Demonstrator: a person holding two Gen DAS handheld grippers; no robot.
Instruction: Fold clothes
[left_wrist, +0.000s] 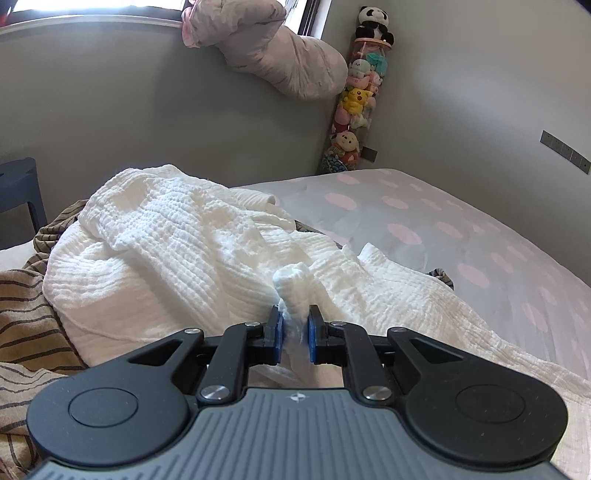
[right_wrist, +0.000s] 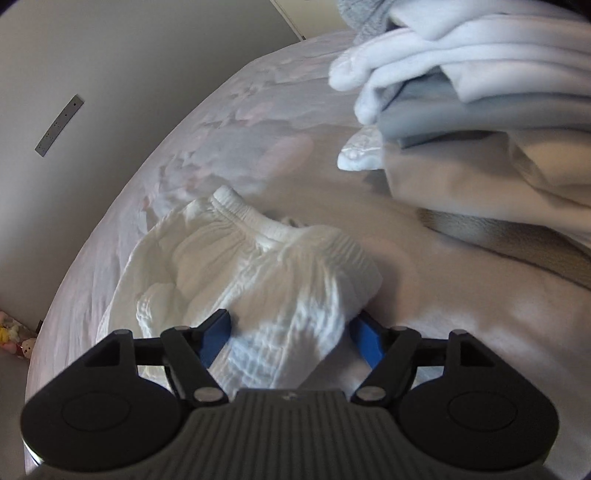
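Observation:
A white crinkled garment (left_wrist: 177, 243) lies bunched on the bed. My left gripper (left_wrist: 294, 325) is shut on a pinched fold of it, which sticks up between the blue pads. In the right wrist view the same white cloth, with an elastic waistband (right_wrist: 255, 221), lies on the bed. My right gripper (right_wrist: 291, 332) is open, its blue pads (right_wrist: 214, 341) set wide on either side of a hump of the white garment (right_wrist: 280, 295).
A brown striped garment (left_wrist: 26, 332) lies left of the white one. The bed sheet (left_wrist: 461, 229) has pink spots. A stack of folded clothes (right_wrist: 480, 92) sits at the right. A tube of plush toys (left_wrist: 354, 107) stands in the corner; a dark stool (left_wrist: 18, 188) stands left.

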